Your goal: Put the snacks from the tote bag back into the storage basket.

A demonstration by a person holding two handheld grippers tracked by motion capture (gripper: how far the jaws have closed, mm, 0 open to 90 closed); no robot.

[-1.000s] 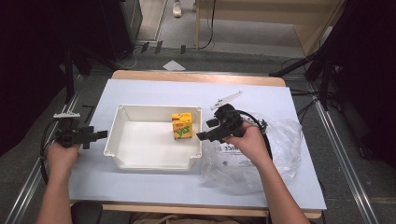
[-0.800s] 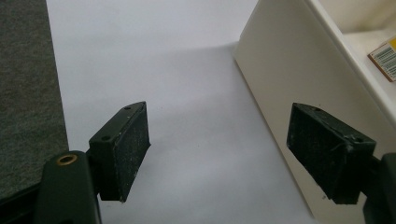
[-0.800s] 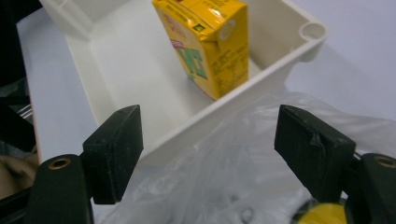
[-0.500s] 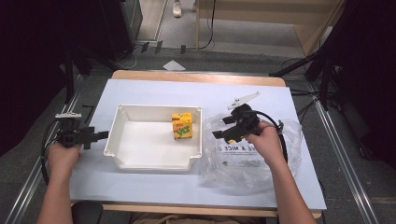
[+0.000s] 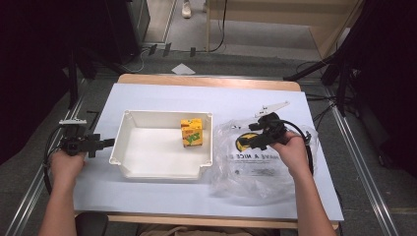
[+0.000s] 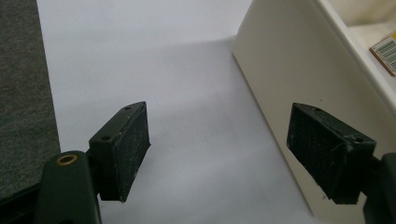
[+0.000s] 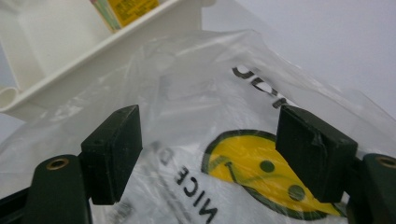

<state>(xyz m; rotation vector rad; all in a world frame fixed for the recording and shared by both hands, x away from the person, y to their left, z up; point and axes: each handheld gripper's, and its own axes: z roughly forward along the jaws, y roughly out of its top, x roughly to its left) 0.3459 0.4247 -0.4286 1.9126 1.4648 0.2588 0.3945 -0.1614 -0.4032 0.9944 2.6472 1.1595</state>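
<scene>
The right gripper was over the clear plastic bag, which lay crumpled on the table just beside the right wall of the white tub. Its fingers stood wide apart, and they had just been opening. Nothing was pinched between them. In the right gripper view the bag sat below and past the fingers, with a yellow smiley face printed on it. The black letters on the bag were cut off and partly covered, so only "NICE" could be read. It was hard to tell if the fingers touched the bag.

A small yellow carton stood inside the tub, near its back right corner. In both gripper views only a corner of the carton showed.

The left gripper rested at the left side of the table, just beside the tub's left wall. Its fingers were apart too, with only bare table between them. The right one was close to the wall, but whether it touched was not clear.
</scene>
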